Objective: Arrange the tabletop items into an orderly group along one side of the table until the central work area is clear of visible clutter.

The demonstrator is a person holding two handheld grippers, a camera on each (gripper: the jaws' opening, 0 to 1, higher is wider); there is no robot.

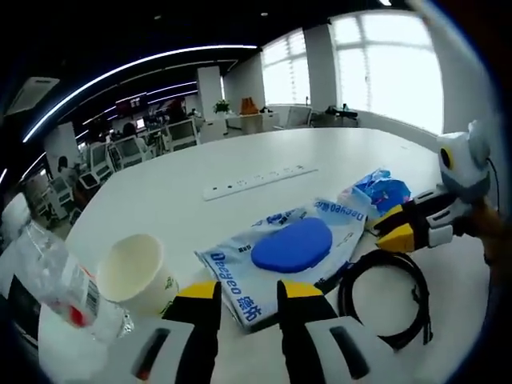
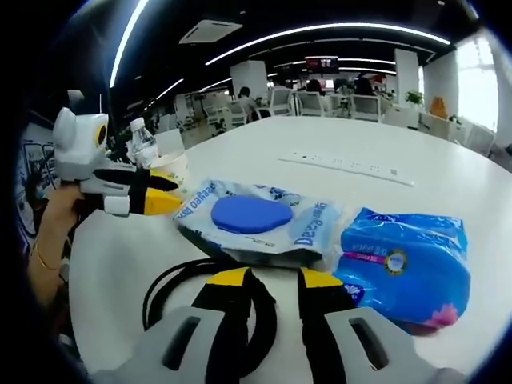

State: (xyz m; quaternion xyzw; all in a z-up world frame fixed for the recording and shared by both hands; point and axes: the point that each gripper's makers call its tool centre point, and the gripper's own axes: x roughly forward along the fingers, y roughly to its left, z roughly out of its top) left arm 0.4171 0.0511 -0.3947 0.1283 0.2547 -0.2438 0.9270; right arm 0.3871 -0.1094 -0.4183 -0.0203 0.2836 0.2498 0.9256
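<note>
Item 1, table (image 1: 240, 160): a broad white top with a smooth matt surface and a rounded edge.

Item 2, wet-wipe pack (image 1: 284, 250): a flat soft pouch of crinkled film, white with blue lettering, capped by a smooth blue oval lid. In the left gripper view it lies just beyond the jaw tips, at 12 o'clock; in the right gripper view (image 2: 256, 220) it is likewise seen straight ahead.

Item 3, tissue pack (image 2: 408, 260): a plump blue plastic packet with a glossy wrinkled skin, lying at 3 o'clock of the wet-wipe pack in the right gripper view and touching its edge.

Item 4, black cable (image 1: 388, 292): a thin rubbery cord coiled in a loose loop, lying flat beside the wet-wipe pack.

Item 5, paper cup (image 1: 136, 272): cream, round-mouthed, upright, at 9 o'clock in the left gripper view. Beside it a clear plastic bottle (image 1: 60, 288) with a red-and-white label is seen.

Item 6, power strip (image 1: 260, 182): long, white, slim, lying farther out on the table.

Item 7, left gripper (image 1: 248, 292): yellow-tipped black jaws held slightly apart, nothing between them, over the near edge of the wet-wipe pack.

Item 8, right gripper (image 2: 272, 280): jaws likewise parted and empty, above the cable loop.
</note>
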